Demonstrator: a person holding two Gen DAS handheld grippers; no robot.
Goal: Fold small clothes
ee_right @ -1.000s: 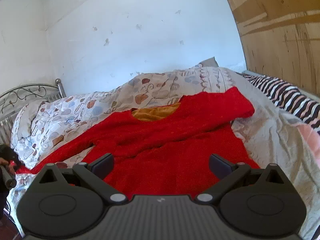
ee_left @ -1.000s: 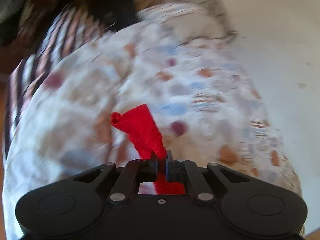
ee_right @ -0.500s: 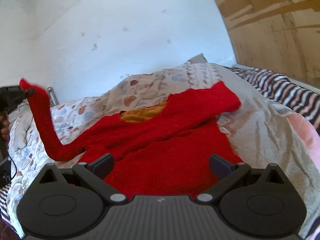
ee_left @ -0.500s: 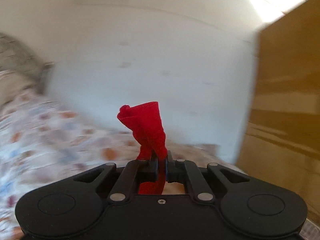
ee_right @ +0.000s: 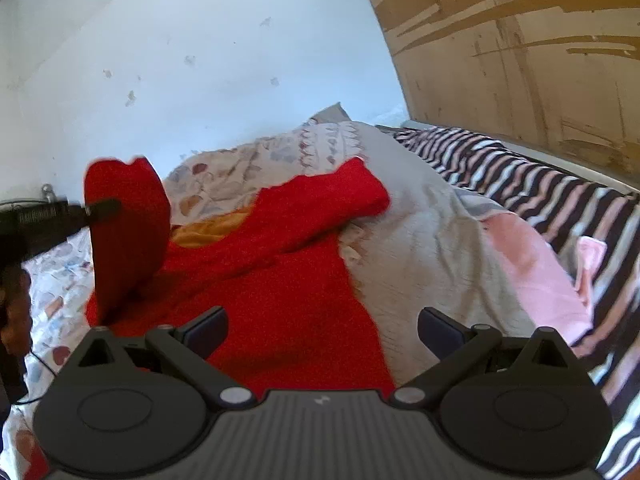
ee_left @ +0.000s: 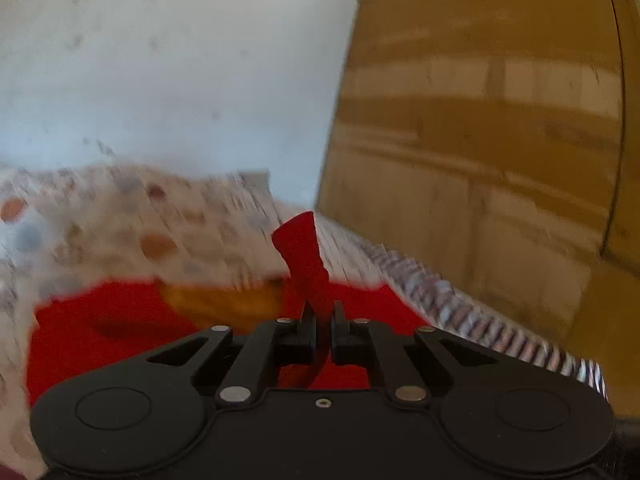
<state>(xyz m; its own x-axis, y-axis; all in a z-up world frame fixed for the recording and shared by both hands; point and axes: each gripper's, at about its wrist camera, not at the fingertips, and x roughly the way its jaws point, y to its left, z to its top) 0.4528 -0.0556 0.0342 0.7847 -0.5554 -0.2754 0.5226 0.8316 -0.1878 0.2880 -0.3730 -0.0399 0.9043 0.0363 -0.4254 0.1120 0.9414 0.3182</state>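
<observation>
Sweater (ee_right: 280, 280) is bright red and spread across the bed (ee_right: 420, 248), lying on a quilt (ee_right: 224, 176) printed with little leaf shapes, its mustard-yellow lining (ee_right: 208, 228) showing at the neck. The left gripper (ee_left: 322, 312) has its fingers clamped tight on one sleeve (ee_left: 304, 256), and a strip of red cloth sticks up past the tips and hangs down between them too. From the right wrist view that same sleeve (ee_right: 128, 236) is lifted off the bed, standing up in a tall loop on the left side, with the left gripper (ee_right: 102, 208) poking in from the left edge and pinching it near the top. The other sleeve (ee_right: 340, 196) lies flat, stretched toward the far side of the bed. The right gripper (ee_right: 322, 328) hovers low over the sweater's lower half with its fingers spread wide and nothing between them. To the right of the sweater there's a pale grey sheet (ee_right: 432, 264), then something pink (ee_right: 536, 268), then a blanket (ee_right: 560, 196) with black, white and pink stripes running along a wooden panel (ee_right: 520, 48). Behind it all is a white wall (ee_right: 200, 60) with a few scuffs. The left wrist view is pretty blurry, so the quilt (ee_left: 120, 224) is mostly smears there.
</observation>
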